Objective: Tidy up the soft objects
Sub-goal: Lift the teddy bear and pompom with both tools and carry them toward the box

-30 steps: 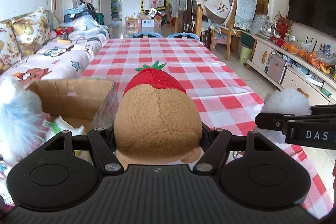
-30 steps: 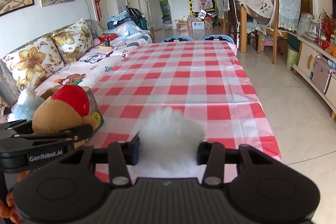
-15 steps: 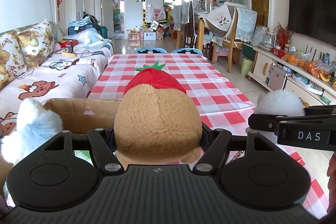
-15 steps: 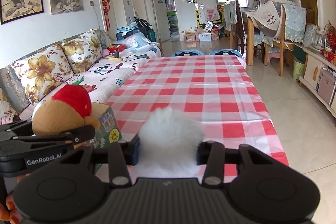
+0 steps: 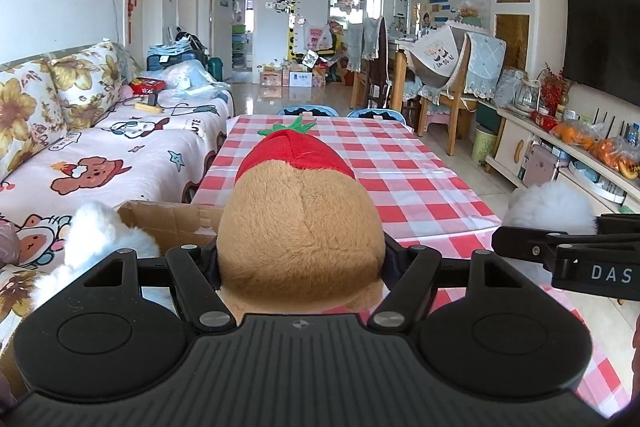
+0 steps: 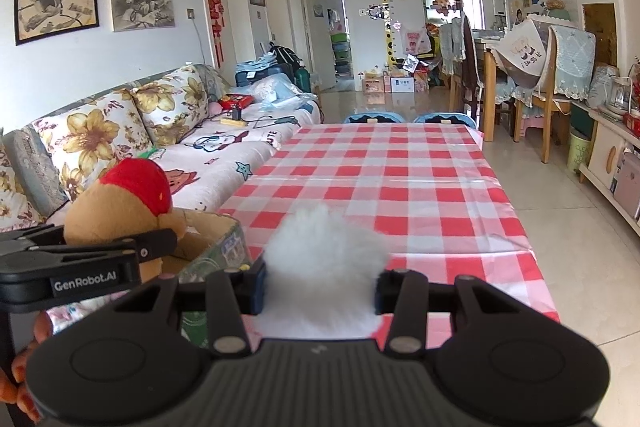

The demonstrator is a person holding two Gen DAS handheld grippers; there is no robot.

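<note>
- Brown plush toy (image 5: 300,227): short matt pile, red felt-like cap.
- White fluffy toy (image 6: 324,267): long, wispy fur.
- Cardboard box (image 5: 168,223): raw matt brown inside.
- Tablecloth (image 6: 400,187): smooth, slight sheen.
- Left gripper (image 5: 300,263): matt black plastic, metal rivets.

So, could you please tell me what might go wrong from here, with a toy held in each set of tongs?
1. The brown plush toy bulges well past the left tongs; it might snag the cardboard box rim on the way in.
2. The box already holds a white fluffy toy, so room may be tight.
3. The white pom-pom in the right tongs is compressible fluff and could slip.
</note>
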